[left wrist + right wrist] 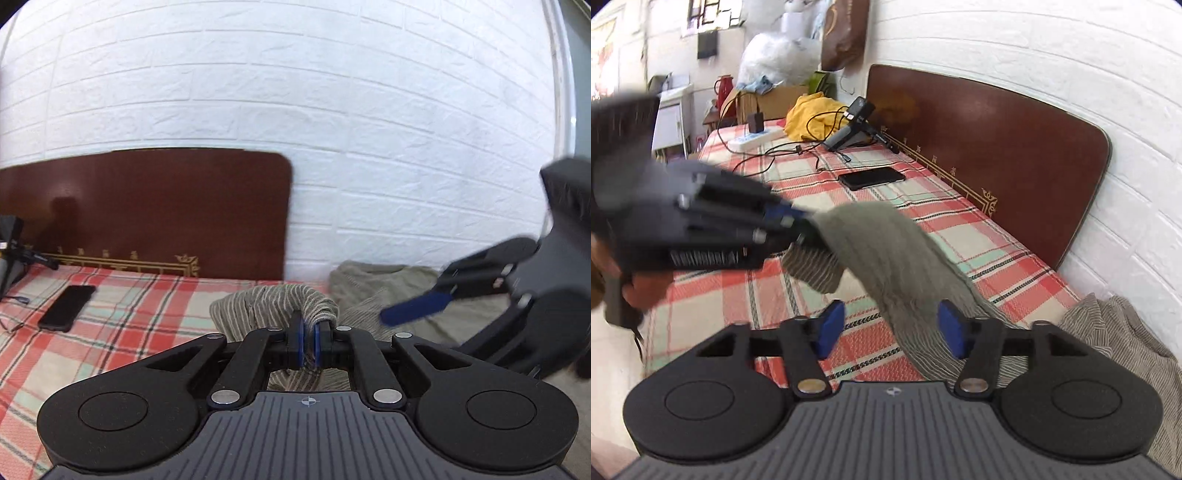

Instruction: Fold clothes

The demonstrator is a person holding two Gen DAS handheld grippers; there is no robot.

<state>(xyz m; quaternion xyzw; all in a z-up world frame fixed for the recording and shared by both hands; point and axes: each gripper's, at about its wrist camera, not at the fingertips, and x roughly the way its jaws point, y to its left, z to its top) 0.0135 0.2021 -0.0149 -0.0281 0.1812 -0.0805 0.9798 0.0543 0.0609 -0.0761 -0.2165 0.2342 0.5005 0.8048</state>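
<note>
Hanging from my left gripper (798, 225), the striped garment (897, 251) runs as a long band down and right toward the heap on the bed (960, 236). Left fingers (299, 343) are clamped on its raised end. My right gripper (892, 330) straddles the band lower down, fingers (951, 328) apart, not yet pressing. I judge the right hand nearer for the second grip.

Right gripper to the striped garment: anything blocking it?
Nothing visible. The right gripper is open, and the striped garment already runs between its pads, lifted at one end by the shut left gripper. The phone lies farther off.
</note>
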